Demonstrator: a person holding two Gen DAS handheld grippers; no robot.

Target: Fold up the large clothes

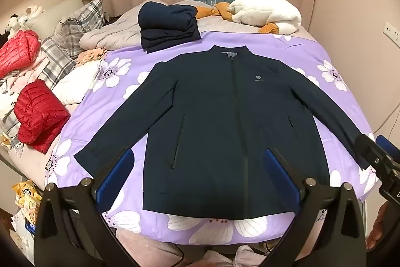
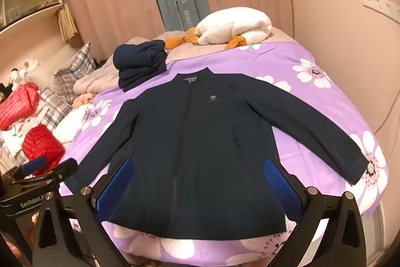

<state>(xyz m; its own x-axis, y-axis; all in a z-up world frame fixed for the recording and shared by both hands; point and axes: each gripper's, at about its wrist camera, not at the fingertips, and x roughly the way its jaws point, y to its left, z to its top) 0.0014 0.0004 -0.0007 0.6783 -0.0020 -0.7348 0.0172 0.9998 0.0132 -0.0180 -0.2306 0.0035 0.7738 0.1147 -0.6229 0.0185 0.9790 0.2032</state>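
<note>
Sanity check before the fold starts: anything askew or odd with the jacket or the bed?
Nothing stands out on the navy jacket: it lies flat, front up, zipped, both sleeves spread on the purple floral cover. Both tongs, left and right, are open above the hem. The bed's left side is cluttered, including a red puffer jacket, clear of the jacket.

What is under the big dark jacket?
The jacket lies flat on a purple flowered blanket, which shows all around it. Whatever is beneath the jacket's middle is covered.
</note>
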